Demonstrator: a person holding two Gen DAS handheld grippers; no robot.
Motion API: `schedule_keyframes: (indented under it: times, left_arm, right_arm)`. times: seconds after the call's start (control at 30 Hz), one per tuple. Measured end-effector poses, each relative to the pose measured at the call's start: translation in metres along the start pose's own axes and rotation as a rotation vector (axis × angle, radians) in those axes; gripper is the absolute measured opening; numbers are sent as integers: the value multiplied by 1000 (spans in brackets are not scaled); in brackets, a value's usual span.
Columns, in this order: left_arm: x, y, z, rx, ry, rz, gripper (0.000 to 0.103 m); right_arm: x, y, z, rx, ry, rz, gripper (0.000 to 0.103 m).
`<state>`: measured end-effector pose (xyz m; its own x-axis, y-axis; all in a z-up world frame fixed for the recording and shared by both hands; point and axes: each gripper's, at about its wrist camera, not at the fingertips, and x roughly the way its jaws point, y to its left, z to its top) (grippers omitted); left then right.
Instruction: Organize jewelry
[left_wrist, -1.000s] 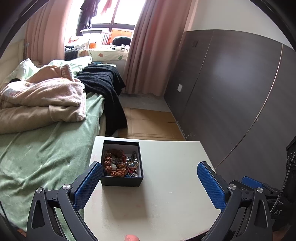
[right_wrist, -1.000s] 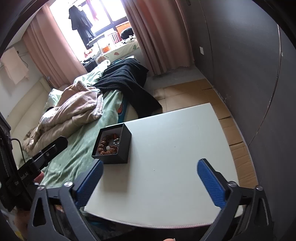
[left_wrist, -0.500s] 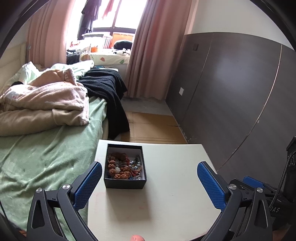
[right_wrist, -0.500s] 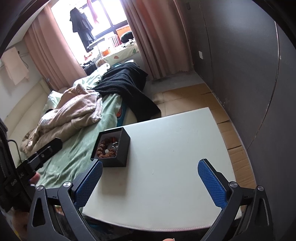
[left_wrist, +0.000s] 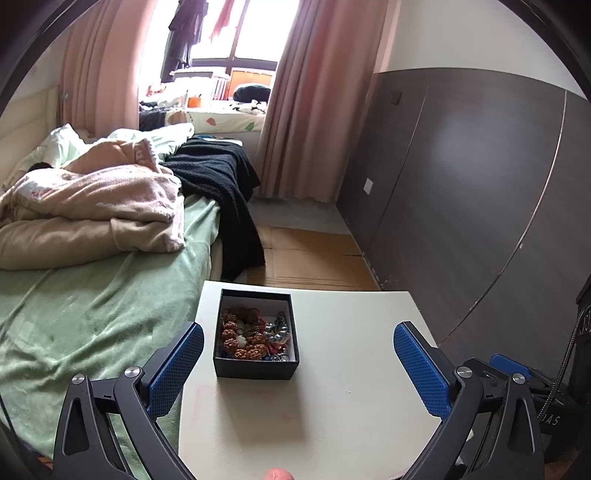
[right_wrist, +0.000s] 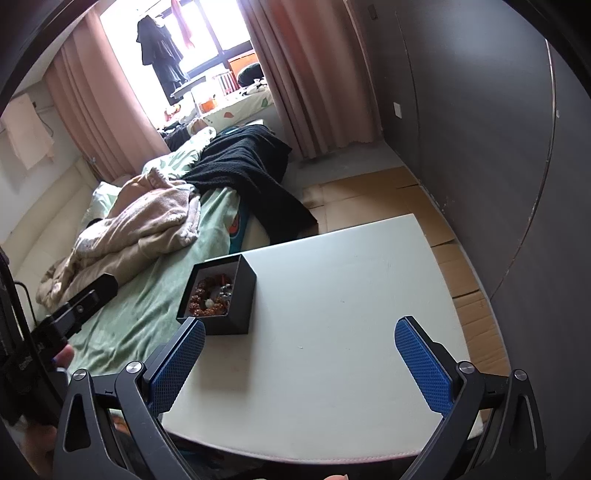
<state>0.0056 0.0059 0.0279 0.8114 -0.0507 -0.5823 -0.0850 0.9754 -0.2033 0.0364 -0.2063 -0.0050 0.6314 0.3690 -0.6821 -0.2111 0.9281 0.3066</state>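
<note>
Left wrist view shows the left gripper (left_wrist: 298, 363) with its two blue fingers (left_wrist: 176, 369) spread wide apart. It holds nothing. A small black box (left_wrist: 256, 335) sits on the white table (left_wrist: 351, 387), near the table's left edge and toward the far side. The box is just past the left finger, a little to its right, and it does not touch it. Inside the box lies a brown bead bracelet (left_wrist: 242, 338) with some small shiny bits (left_wrist: 277, 334) beside it, all in a heap.

Right wrist view shows the right gripper (right_wrist: 300, 363) with its blue fingers (right_wrist: 423, 363) also spread wide and holding nothing. From here the black box (right_wrist: 221, 299) is at the left side of the table (right_wrist: 351, 332), just beyond the left finger. The bead bracelet (right_wrist: 207, 297) shows inside it.

A bed with a green sheet (left_wrist: 92, 306) stands next to the table. A pink blanket (left_wrist: 92, 206) and a black cloth (left_wrist: 218, 177) lie on the bed. Pink curtains (left_wrist: 314, 96) hang by the window, and a dark wall (left_wrist: 480, 184) is on the right.
</note>
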Motion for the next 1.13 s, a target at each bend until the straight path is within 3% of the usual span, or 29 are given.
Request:
schedule_keyframes:
  times: [1.13]
  left_arm:
    - [5, -13, -1, 41, -13, 22, 102]
  right_arm:
    - [0, -5, -1, -6, 4, -31, 103]
